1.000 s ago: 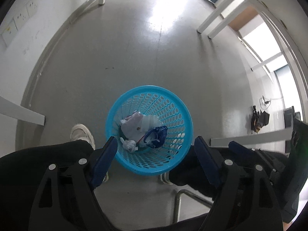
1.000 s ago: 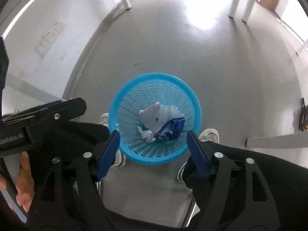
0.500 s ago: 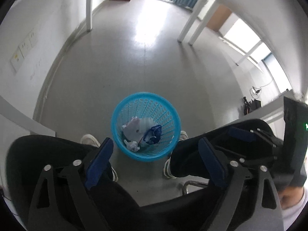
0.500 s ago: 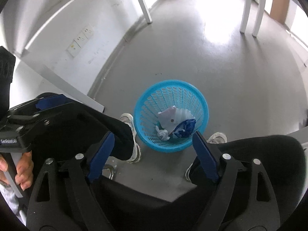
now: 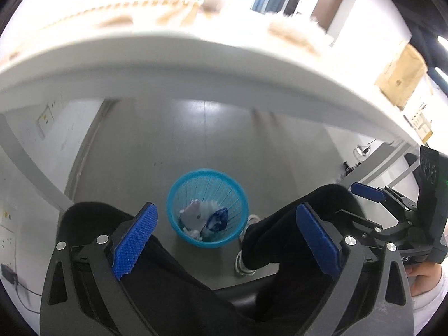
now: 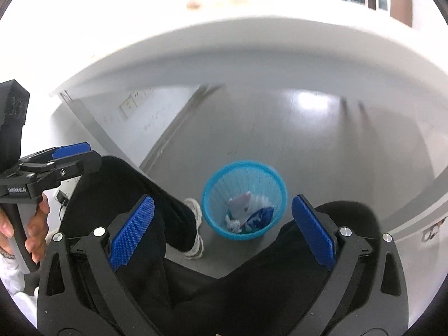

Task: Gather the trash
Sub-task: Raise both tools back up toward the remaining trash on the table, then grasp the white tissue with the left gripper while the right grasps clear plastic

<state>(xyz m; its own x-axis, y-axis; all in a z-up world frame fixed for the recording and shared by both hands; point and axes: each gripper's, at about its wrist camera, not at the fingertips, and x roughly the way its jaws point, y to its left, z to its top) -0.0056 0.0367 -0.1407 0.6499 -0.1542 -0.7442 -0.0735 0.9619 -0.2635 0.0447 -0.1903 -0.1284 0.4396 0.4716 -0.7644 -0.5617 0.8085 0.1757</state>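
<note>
Both tongs are spread wide and hold nothing: left tongs (image 5: pixel 224 240) and right tongs (image 6: pixel 222 231) hang above the sitter's knees, touching neither trash nor basket. Blue mesh basket (image 5: pixel 207 205) stands on the grey floor (image 5: pixel 212 134) between the person's feet, under the white bench (image 5: pixel 196 64). Inside lie crumpled white paper (image 5: pixel 193 216), a blue wrapper (image 5: pixel 218 219) touching it, and a small white wad (image 6: pixel 233 223) at the bottom. All of it looks light, soft and crushable, probably springy; the wrapper is likely slick. My guess: pinch each piece across a crumpled ridge, not a flat face. Bench top is blurred and overexposed; some tan shapes up there, can't tell whether they're trash. Basket itself looks like thin, flexible plastic; take it by the rim if moving it.
</note>
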